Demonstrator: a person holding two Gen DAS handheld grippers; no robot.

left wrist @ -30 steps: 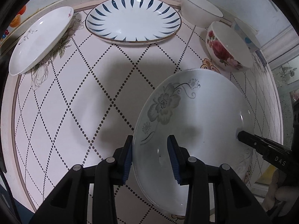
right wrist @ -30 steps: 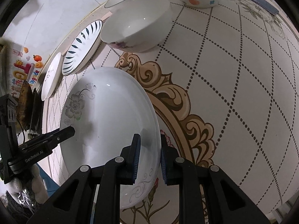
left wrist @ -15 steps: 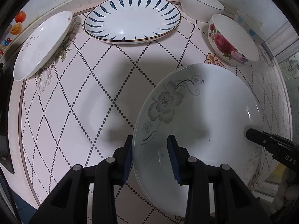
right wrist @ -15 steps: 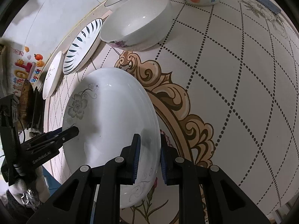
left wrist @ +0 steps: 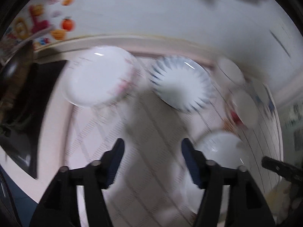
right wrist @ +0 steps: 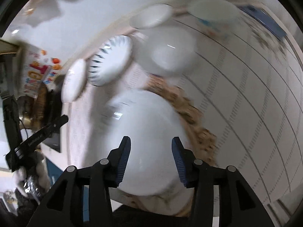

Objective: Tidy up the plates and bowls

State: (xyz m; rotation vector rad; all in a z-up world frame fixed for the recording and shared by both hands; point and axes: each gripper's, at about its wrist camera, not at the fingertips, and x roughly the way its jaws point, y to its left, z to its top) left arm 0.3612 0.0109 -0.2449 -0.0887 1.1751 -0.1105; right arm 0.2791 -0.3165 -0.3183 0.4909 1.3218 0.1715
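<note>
The big white plate with a grey flower [right wrist: 144,132] lies flat on the patterned table, free of both grippers. My right gripper [right wrist: 151,158] hovers above its near rim, jaws opening, pads clear of the rim. My left gripper [left wrist: 154,162] is lifted over bare table left of that plate [left wrist: 219,147], jaws opening with nothing between them. At the back stand a plain white plate [left wrist: 98,77] and a blue-streaked plate [left wrist: 180,83]. Both views are blurred by motion.
Bowls stand at the back right: a white one [right wrist: 151,16], a rose-patterned one [right wrist: 166,51] and a dotted one [right wrist: 212,9]. A white wall with colourful stickers [left wrist: 39,22] runs behind the table. The table's edge drops off at the left [left wrist: 56,132].
Both grippers have let go of the flowered plate, opened and risen away from it. The left one swung left, off the plate and over the table.
</note>
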